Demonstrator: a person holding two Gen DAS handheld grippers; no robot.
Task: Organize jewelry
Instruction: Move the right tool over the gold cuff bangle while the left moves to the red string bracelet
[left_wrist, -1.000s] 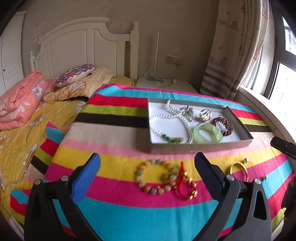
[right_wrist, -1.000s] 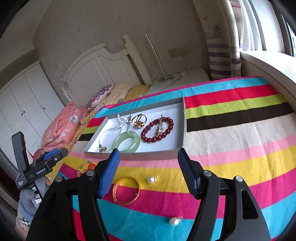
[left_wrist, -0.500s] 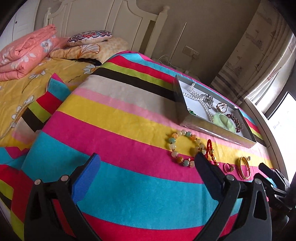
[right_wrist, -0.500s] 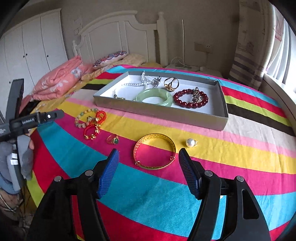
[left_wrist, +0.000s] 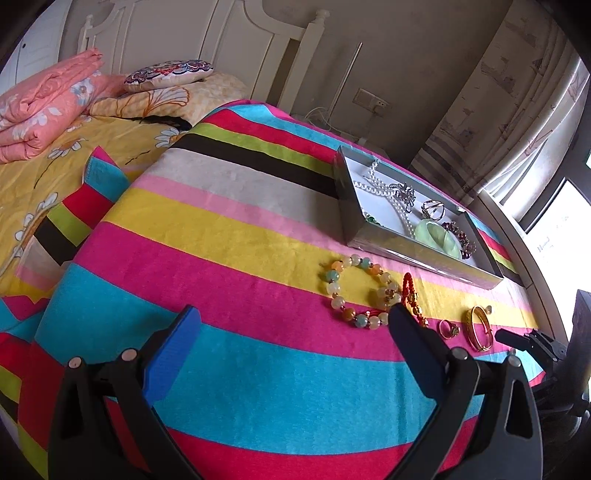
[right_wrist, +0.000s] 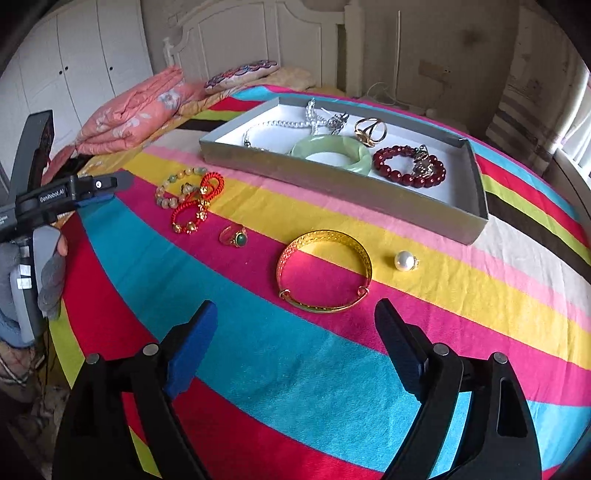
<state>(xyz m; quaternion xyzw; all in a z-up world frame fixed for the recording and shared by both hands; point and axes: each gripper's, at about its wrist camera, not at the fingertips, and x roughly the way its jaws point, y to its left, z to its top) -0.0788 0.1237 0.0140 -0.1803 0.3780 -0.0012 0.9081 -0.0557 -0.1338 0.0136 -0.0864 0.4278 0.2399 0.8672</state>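
Observation:
A grey tray (right_wrist: 476, 206) (left_wrist: 417, 254) on the striped blanket holds a pearl necklace (right_wrist: 280, 123), a green jade bangle (right_wrist: 332, 153), a gold ring (right_wrist: 371, 129) and a dark red bead bracelet (right_wrist: 408, 166). Loose in front of it lie a pastel bead bracelet (left_wrist: 360, 291) (right_wrist: 177, 186), red cord bracelets (right_wrist: 194, 212), a green-stone ring (right_wrist: 234, 236), a gold bangle (right_wrist: 325, 271) (left_wrist: 480, 328) and a pearl earring (right_wrist: 404, 260). My right gripper (right_wrist: 293, 332) is open, just short of the gold bangle. My left gripper (left_wrist: 291, 339) is open, its right finger beside the bead bracelet.
The striped blanket (left_wrist: 221, 229) covers a bed with a white headboard (left_wrist: 236, 44). A folded pink quilt (left_wrist: 48, 103) and pillows (left_wrist: 170, 85) lie at the left. A curtain (left_wrist: 509, 92) and window stand at the right. The left gripper shows in the right wrist view (right_wrist: 103, 184).
Both grippers have moved closer to the loose jewelry. The right one now faces the gold bangle from nearer; the left view has swung left and down. Both stay open.

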